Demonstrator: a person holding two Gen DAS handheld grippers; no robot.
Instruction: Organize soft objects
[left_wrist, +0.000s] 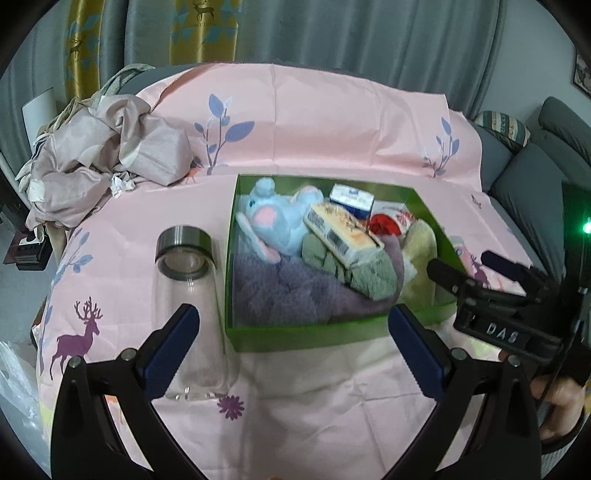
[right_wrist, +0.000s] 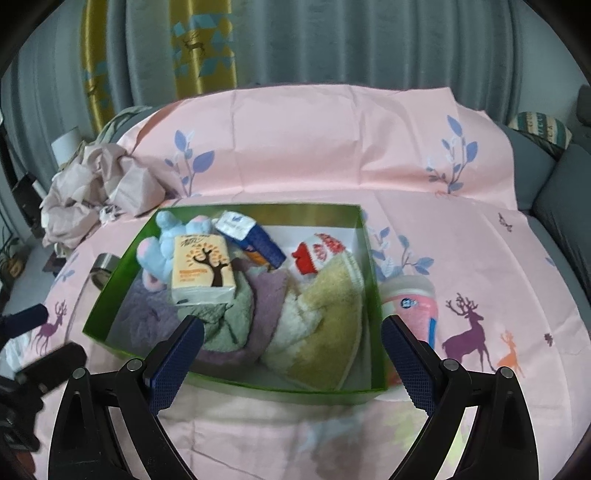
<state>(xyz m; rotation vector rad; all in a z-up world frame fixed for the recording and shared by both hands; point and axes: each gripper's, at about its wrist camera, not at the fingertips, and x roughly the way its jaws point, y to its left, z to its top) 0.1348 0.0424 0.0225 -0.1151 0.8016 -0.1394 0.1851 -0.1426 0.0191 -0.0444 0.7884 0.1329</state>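
A green box stands on the pink cloth. It holds a blue plush mouse, a purple towel, a green towel, a yellow-white towel, a yellow tissue pack, a blue-white pack and a red-white packet. My left gripper is open and empty in front of the box. My right gripper is open and empty over the box's near edge; it also shows in the left wrist view.
A clear glass bottle with a metal cap lies left of the box. A pink cup lies right of it. A crumpled beige cloth sits at the back left. A grey sofa is at the right.
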